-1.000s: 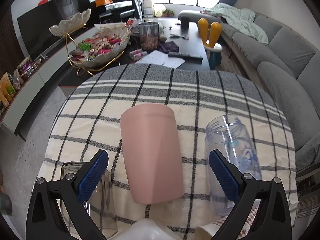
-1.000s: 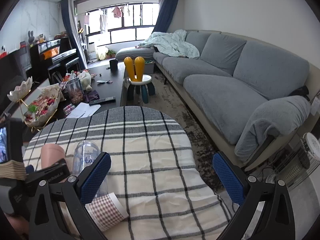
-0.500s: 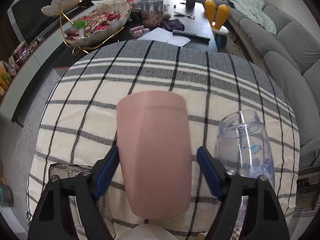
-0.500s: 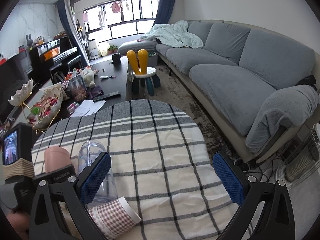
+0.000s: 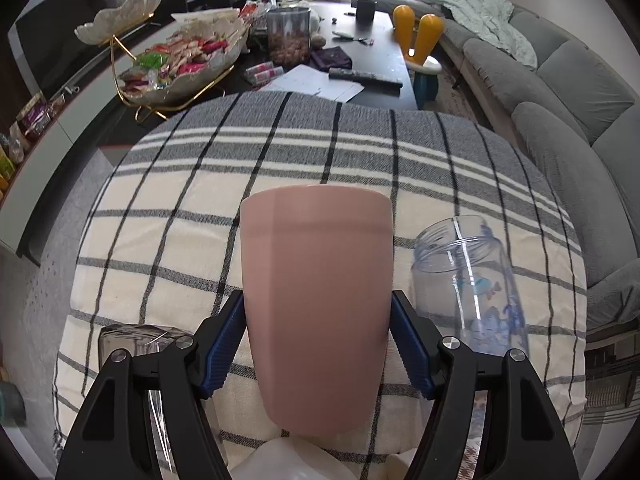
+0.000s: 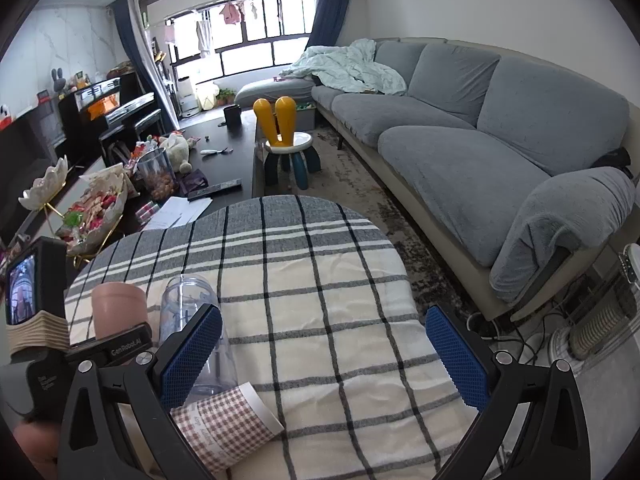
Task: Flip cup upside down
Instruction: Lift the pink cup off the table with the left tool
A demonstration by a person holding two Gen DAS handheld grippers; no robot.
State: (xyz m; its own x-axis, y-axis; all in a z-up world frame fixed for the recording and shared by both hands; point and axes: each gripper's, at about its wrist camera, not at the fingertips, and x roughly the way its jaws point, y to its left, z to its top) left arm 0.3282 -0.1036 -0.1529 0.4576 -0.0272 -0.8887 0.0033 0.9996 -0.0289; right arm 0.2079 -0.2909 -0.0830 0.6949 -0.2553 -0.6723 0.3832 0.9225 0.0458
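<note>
A pink cup (image 5: 316,304) stands upright between the blue pads of my left gripper (image 5: 318,344), which is shut on its lower half. It is over a round table with a checked cloth (image 5: 304,160). The right wrist view shows the same cup (image 6: 118,314) at the left, held by the left gripper's body. My right gripper (image 6: 320,356) is open and empty above the cloth (image 6: 320,280), to the right of the cup.
A clear plastic bottle (image 5: 468,280) stands right of the cup, and a clear glass (image 5: 136,344) stands left of it. A checked paper cup (image 6: 228,424) lies on its side near my right gripper. A coffee table with snacks (image 5: 180,60) and a grey sofa (image 6: 500,140) lie beyond.
My left gripper moved forward around the pink cup and closed on it. The right gripper stayed open and drew back slightly.
</note>
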